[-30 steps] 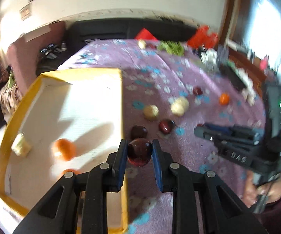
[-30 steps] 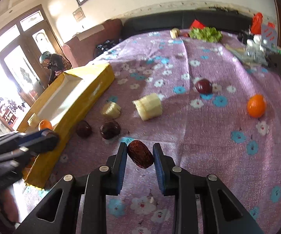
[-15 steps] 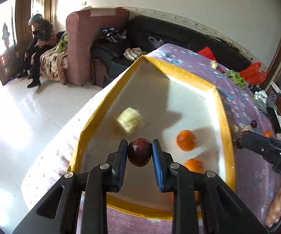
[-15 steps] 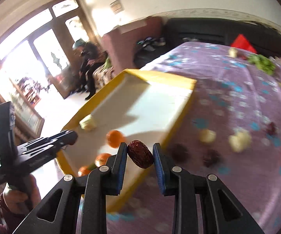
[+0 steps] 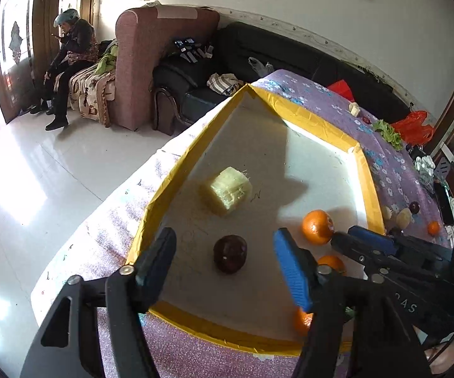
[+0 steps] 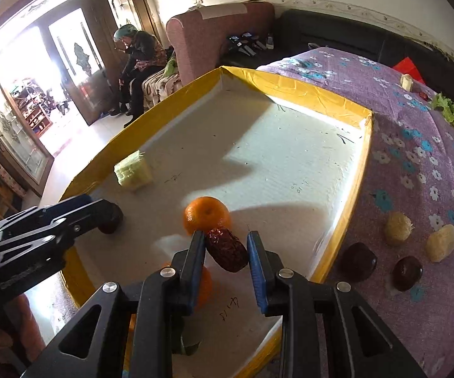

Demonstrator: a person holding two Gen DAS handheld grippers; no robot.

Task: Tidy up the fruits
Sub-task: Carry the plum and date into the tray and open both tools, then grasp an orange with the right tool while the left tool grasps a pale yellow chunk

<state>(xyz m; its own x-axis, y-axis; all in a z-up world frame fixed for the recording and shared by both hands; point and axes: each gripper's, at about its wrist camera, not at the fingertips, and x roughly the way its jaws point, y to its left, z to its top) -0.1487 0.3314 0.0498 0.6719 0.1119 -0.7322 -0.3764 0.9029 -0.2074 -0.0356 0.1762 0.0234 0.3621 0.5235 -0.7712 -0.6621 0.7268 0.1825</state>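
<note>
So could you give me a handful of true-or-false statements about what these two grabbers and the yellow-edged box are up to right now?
1. The right gripper is clamped on a wrinkled brown date. True.
2. The left gripper squeezes the dark round fruit. False: its jaws are opening and stand clear of the fruit, which lies on the tray floor.
3. The yellow-edged tray holds a pale fruit chunk and oranges. True.
4. All the fruit is already in the tray. False: dark fruits and pale pieces lie on the purple cloth beside it.
5. The date rests on the tray floor. False: it is held above it.
</note>
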